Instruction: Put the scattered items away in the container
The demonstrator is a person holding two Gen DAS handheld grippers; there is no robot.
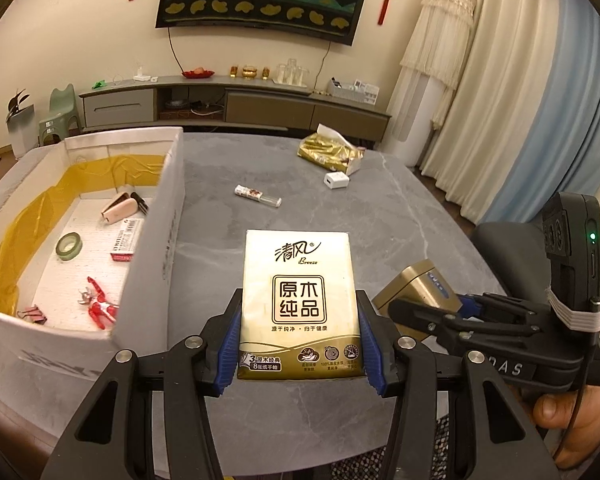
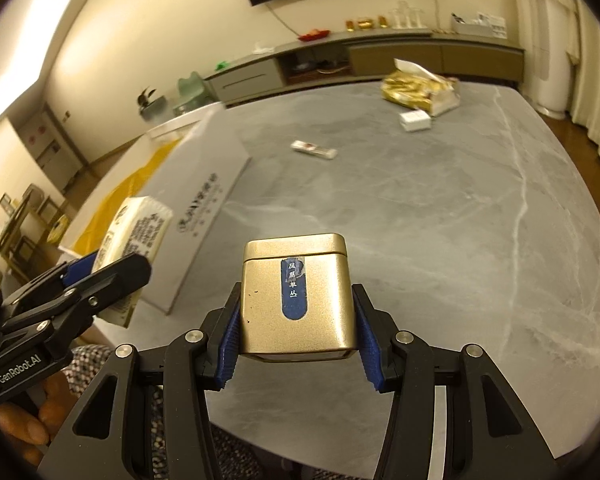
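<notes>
My left gripper (image 1: pixel 298 344) is shut on a cream and gold tissue pack (image 1: pixel 298 300), held above the grey table just right of the white cardboard box (image 1: pixel 168 220). In the right wrist view the same tissue pack (image 2: pixel 140 232) shows at the left in the left gripper (image 2: pixel 100 272). My right gripper (image 2: pixel 296 336) is shut on a gold tea tin (image 2: pixel 296 292) with a blue label. The tea tin (image 1: pixel 420 284) and right gripper (image 1: pixel 452 312) appear beside the pack. Still on the table lie a small white tube (image 1: pixel 258 195), a white charger (image 1: pixel 336 180) and a gold tissue bag (image 1: pixel 330 152).
The box holds a stapler (image 1: pixel 120 208), a tape roll (image 1: pixel 69 246), a red and white packet (image 1: pixel 126 240), a red toy figure (image 1: pixel 100 304) and a binder clip (image 1: pixel 32 314). A TV cabinet (image 1: pixel 236 104) stands behind the table. Curtains (image 1: pixel 520 100) hang at the right.
</notes>
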